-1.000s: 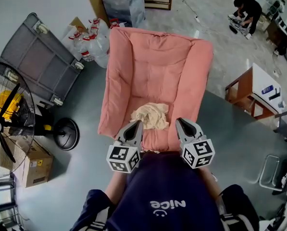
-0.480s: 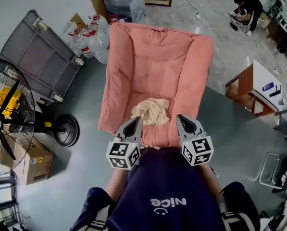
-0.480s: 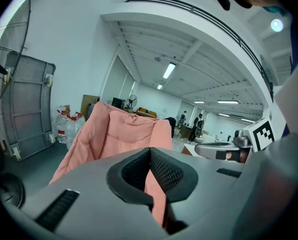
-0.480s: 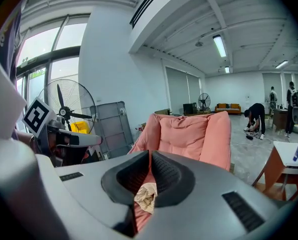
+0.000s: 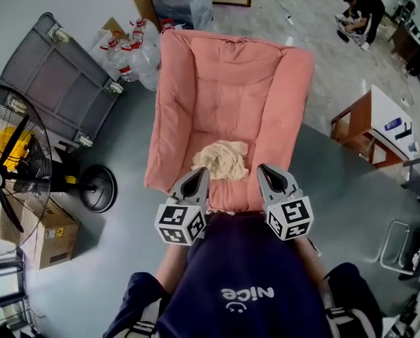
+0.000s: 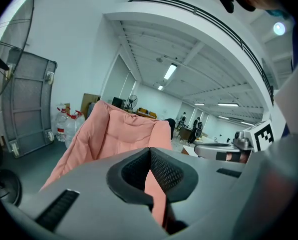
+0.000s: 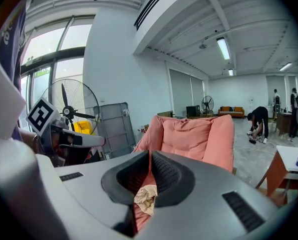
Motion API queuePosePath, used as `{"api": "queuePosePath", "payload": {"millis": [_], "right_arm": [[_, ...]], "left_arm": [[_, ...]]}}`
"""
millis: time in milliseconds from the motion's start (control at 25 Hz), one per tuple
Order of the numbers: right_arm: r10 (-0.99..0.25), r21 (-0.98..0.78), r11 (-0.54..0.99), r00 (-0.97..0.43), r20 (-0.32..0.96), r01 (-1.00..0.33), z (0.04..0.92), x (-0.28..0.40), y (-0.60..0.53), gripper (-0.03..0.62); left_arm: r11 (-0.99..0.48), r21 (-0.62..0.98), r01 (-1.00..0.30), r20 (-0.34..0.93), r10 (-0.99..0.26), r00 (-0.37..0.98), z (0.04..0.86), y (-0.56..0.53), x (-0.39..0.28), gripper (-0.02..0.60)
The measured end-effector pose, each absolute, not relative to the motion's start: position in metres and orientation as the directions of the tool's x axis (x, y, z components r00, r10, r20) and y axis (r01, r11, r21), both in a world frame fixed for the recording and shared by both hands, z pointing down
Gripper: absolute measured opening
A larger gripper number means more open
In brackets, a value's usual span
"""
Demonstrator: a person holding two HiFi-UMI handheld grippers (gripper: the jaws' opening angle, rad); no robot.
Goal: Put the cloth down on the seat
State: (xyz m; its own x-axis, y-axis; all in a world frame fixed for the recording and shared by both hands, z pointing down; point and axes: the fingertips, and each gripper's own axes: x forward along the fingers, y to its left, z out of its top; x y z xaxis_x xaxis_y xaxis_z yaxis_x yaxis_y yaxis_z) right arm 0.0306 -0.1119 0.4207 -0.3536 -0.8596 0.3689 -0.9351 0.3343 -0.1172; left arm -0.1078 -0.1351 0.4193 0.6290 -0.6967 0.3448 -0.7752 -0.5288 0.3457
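Right now we hold both tools low in front of the pink seat (image 5: 227, 83), side by side and slightly apart, tips aimed toward twelve o'clock in the head view. On the left gripper (image 5: 202, 176) we see the jaws pressed together with nothing between them; its own view (image 6: 149, 152) shows only the pink padding beyond the closed pads. On the right gripper (image 5: 264, 172) we read the same: jaws together and empty (image 7: 149, 157). The cream cloth (image 5: 222, 159) lies crumpled on the seat cushion near its front edge, at twelve o'clock from the gap between our two tools and just beyond their tips. In the right gripper view we glimpse the cloth (image 7: 145, 198) through the slot below the closed pads, lying on the cushion behind them, not gripped. Around the seat, in the head view, we see a standing fan (image 5: 13, 174) at nine o'clock, a grey trolley (image 5: 62, 83) at ten, water bottles (image 5: 129, 51) at eleven, a cardboard box (image 5: 51, 241) at eight, and a wooden table (image 5: 371, 129) at three. Far off at one o'clock a person (image 5: 361, 13) crouches on the floor.
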Motion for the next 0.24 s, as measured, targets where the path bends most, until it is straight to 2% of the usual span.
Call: {"api": "queuePosePath", "payload": {"millis": [240], "right_arm": [[-0.856,-0.104,0.339,-0.352,0.379,-0.935,0.4245,0.0305,-0.1133,0.055]], "left_arm": [[-0.537,0.348,-0.768,0.331,-0.697,0.637,0.4188,-0.1366,-0.1052,0.02]]}}
